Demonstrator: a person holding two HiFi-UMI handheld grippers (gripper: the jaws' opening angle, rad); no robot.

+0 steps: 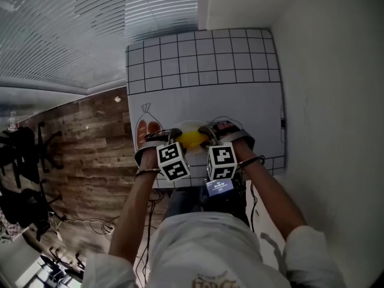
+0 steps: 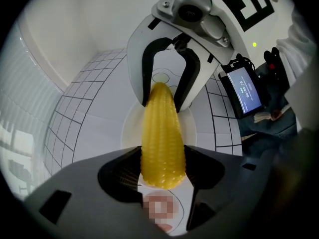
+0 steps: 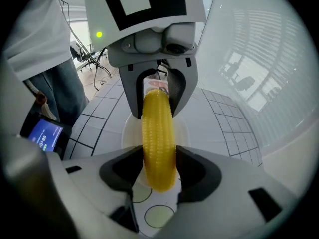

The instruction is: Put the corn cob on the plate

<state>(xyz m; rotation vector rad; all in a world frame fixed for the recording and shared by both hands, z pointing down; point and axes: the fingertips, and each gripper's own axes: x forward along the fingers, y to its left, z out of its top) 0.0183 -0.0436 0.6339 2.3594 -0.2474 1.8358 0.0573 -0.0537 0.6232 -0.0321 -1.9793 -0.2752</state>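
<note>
The yellow corn cob (image 1: 192, 138) hangs level between my two grippers, just above a pale round plate (image 1: 189, 125) on the white mat. My left gripper (image 1: 172, 134) is shut on the cob's thick end (image 2: 162, 148). My right gripper (image 1: 209, 131) is shut on the other end (image 3: 158, 143). In the left gripper view the cob runs from my jaws (image 2: 162, 172) to the right gripper (image 2: 167, 91), with the plate (image 2: 130, 128) below it. The right gripper view mirrors this: my own jaws (image 3: 159, 171), the left gripper (image 3: 157, 97) opposite, and the plate (image 3: 130, 132) underneath.
The mat (image 1: 204, 95) has a black grid and drawn outlines, with a printed bread picture (image 1: 147, 129) left of the plate. A small device with a lit screen (image 1: 220, 186) sits at the person's waist. Wooden floor (image 1: 78, 143) lies left of the table, a white wall right.
</note>
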